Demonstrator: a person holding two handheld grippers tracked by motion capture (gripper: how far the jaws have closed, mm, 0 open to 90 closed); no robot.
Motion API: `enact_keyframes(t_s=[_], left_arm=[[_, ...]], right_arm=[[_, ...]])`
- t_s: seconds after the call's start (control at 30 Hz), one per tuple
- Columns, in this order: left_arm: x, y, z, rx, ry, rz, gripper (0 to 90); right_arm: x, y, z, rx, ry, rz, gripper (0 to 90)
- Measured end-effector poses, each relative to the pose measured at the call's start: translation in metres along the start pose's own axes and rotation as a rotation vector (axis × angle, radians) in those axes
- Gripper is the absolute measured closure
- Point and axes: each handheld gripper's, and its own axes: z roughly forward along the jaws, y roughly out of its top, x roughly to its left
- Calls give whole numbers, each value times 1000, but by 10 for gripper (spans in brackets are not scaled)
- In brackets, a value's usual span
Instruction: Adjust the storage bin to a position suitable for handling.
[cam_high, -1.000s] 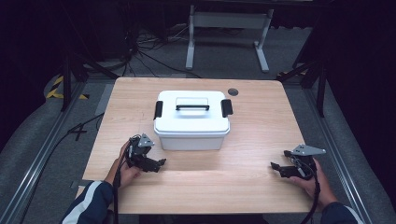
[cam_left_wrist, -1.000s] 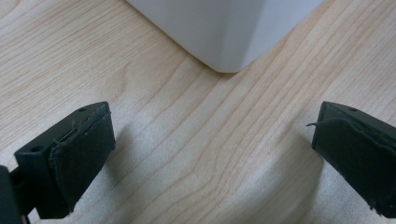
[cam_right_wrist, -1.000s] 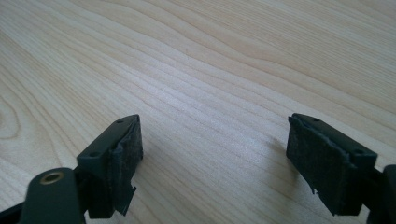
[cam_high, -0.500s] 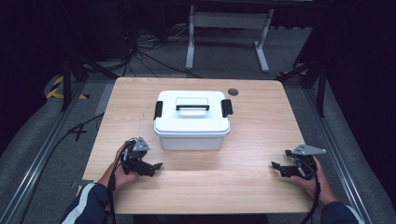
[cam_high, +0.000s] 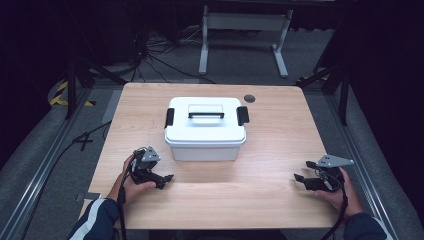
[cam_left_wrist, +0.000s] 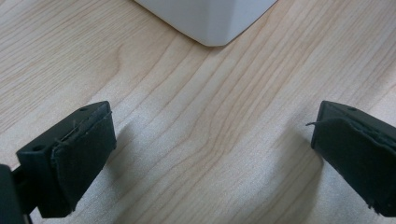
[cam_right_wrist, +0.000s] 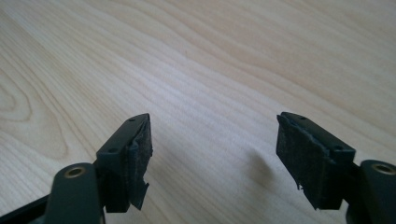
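White lidded box (cam_high: 205, 128) mid-table (cam_high: 280, 200), near left gripper (cam_high: 165, 179), well apart from right gripper (cam_high: 302, 178). Both jaws apart, empty, right's just closing slightly. Box corner (cam_left_wrist: 210, 21) visible past left jaws; bare wood past right's.

The high camera sits above my side of the counter (cam_high: 280, 145), looking forward and down over its whole top to the floor beyond. The camera on my left hand-held gripper (cam_left_wrist: 210, 158) looks close along its jaws at the wood and a corner of the white box (cam_left_wrist: 210, 18), which the high view (cam_high: 205, 129) shares. My right hand-held gripper (cam_right_wrist: 212, 154) camera faces bare wood up close.
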Motion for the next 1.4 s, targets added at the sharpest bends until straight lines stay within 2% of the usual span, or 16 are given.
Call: enact_keyframes(t_s=[0.23, 0.3, 0.4, 0.53, 0.73, 0.83, 0.9, 1.0, 1.27, 1.4], left_arm=[[0, 0, 0, 0, -1, -1, 3], [0, 0, 0, 0, 0, -2, 3], [0, 0, 0, -4, 5, -4, 5], [0, 0, 0, 0, 0, -2, 3], [0, 0, 0, 0, 0, -2, 3], [0, 0, 0, 0, 0, -2, 3], [0, 0, 0, 0, 0, -2, 3], [0, 0, 0, -1, -1, -7, 4], [0, -1, 0, -2, -1, -8, 5], [1, 0, 0, 1, -6, 2, 4]], right_arm=[[3, 11, -7, -8, 11, -47, 326], [3, 15, -11, -19, 35, -54, 343], [3, 22, -14, -21, 40, -61, 355], [5, 36, -18, -6, 56, -116, 365], [6, 59, -28, -7, 66, -153, 368], [5, 75, -31, -4, 87, -169, 360], [5, 83, -32, -3, 103, -179, 360], [9, 98, -31, 10, 112, -224, 360], [20, 131, -24, 34, 122, -308, 349], [25, 140, -22, 40, 132, -315, 342]])
